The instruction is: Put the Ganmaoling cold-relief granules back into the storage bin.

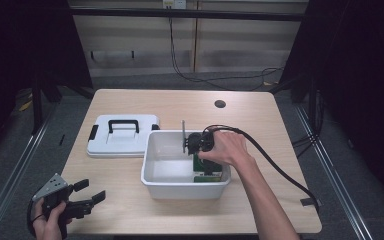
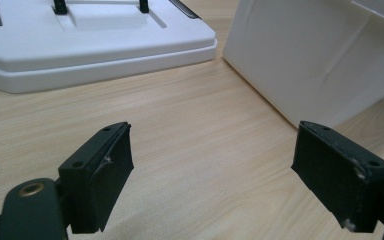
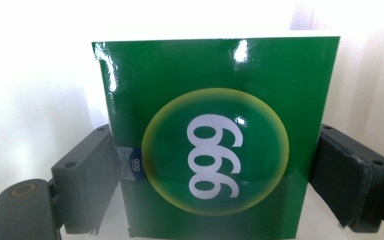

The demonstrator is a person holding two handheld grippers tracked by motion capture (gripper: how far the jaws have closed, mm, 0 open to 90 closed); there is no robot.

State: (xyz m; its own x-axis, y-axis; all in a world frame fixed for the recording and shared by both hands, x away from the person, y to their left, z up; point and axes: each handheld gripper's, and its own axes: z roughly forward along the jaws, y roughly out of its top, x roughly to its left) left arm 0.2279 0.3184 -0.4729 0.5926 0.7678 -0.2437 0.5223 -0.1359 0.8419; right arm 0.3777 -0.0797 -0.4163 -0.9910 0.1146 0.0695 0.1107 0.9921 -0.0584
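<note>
Inside the white rectangular plastic bin [image 1: 180, 172], a glossy green cardboard box marked 999 [image 3: 215, 135] is clamped at its sides between the jaws of the right gripper [image 3: 215, 175], its lower edge cut off from view. Near the table's front-left corner, the left gripper [image 2: 212, 170] is held with jaws wide, nothing between them.

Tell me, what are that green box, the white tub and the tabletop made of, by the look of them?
Green box: likely glossy printed cardboard; it has sharp flat edges and bright glints. White tub: seemingly moulded plastic, smooth, with thin walls and a rolled rim. Tabletop: pale wood grain, matt; whether solid wood or laminate cannot be told.
</note>
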